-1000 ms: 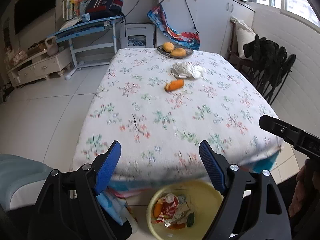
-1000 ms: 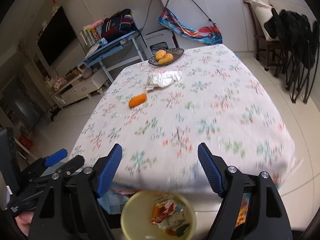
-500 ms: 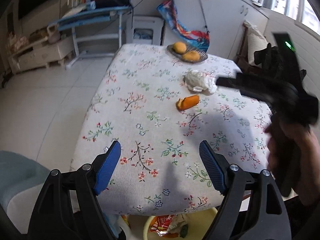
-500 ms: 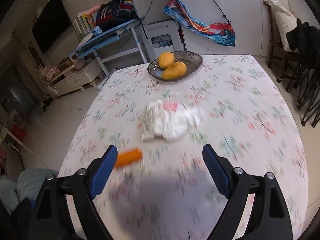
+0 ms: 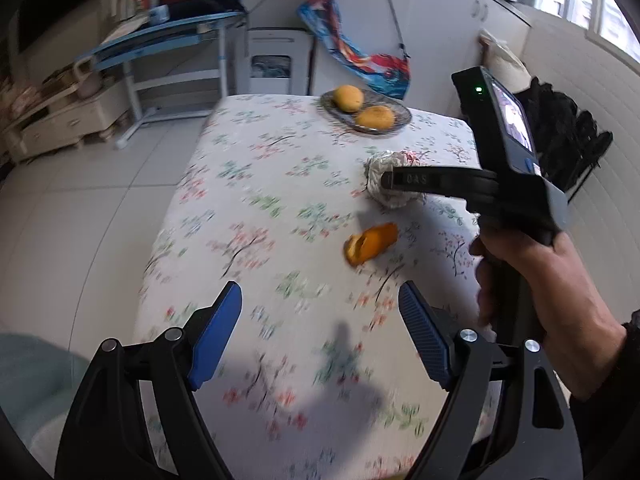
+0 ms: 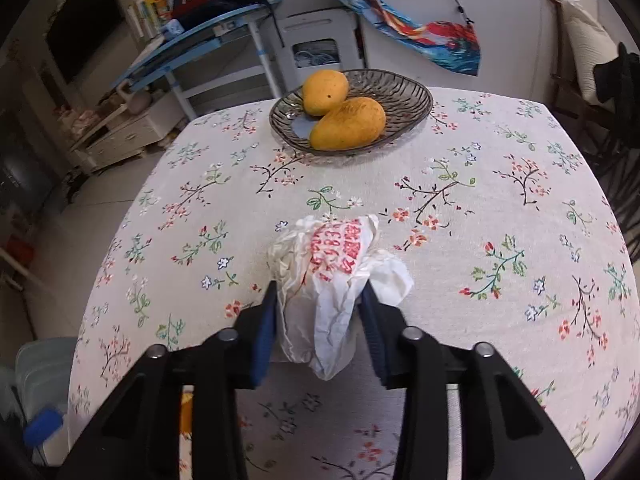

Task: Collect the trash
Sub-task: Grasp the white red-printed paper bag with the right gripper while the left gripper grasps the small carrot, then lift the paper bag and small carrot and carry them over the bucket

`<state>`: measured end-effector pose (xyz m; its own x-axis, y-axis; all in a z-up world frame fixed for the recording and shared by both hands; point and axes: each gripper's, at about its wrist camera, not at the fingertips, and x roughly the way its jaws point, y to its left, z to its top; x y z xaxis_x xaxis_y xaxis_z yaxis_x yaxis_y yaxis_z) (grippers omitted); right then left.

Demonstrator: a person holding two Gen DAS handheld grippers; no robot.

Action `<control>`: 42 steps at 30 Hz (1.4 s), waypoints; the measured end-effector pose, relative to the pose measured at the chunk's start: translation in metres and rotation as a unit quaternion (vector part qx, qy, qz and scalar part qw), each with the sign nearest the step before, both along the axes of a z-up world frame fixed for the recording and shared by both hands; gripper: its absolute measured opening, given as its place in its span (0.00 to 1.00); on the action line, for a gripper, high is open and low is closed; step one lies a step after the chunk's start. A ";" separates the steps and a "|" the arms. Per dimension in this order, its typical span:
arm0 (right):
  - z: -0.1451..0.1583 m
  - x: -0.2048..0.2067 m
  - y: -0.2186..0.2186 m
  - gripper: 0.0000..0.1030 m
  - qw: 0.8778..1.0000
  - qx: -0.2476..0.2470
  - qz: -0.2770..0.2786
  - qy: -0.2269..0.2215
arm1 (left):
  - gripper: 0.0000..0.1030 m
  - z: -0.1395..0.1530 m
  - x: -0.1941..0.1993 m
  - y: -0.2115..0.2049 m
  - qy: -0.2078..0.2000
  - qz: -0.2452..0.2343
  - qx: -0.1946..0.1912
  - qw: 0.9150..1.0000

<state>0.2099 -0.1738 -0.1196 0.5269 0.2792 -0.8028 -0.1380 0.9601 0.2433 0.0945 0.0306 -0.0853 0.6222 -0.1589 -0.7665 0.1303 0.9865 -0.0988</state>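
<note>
A second ago both my grippers hung over the near table edge above the yellow bin; now the bin is out of view and I am well over the tablecloth (image 6: 500, 184). My right gripper (image 6: 320, 312) has reached the crumpled white wrapper (image 6: 332, 264) in the middle of the table, and its jaws are closing on it, blue pads pressing both sides. So the first pick looks nearly secured. My left gripper (image 5: 320, 336) hovers with jaws spread and nothing between them, the orange peel (image 5: 370, 242) just beyond its tips, nearer than the wrapper. The mangoes (image 6: 344, 108) in the dish (image 6: 408, 92) at the far end are not trash.
</note>
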 end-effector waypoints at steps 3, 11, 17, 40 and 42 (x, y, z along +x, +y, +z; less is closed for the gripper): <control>0.008 -0.009 -0.018 0.29 1.000 0.018 0.003 -0.002 | 0.75 -0.003 0.019 -0.013 0.003 -0.028 0.005 1.000; 0.021 -0.072 -0.082 0.29 0.999 0.042 -0.004 0.020 | 0.73 -0.018 0.062 -0.051 -0.001 -0.099 0.051 0.994; 0.016 -0.080 -0.095 0.30 0.997 0.063 -0.023 0.034 | 0.36 -0.036 0.075 -0.062 0.021 -0.107 0.068 0.992; 0.039 -0.161 -0.051 0.30 0.990 0.128 0.014 -0.053 | 0.15 0.009 -0.030 -0.010 -0.033 -0.009 0.005 0.999; 0.043 -0.169 -0.049 0.30 0.990 0.125 0.017 -0.066 | 0.15 0.011 -0.045 -0.009 -0.042 -0.005 0.015 0.999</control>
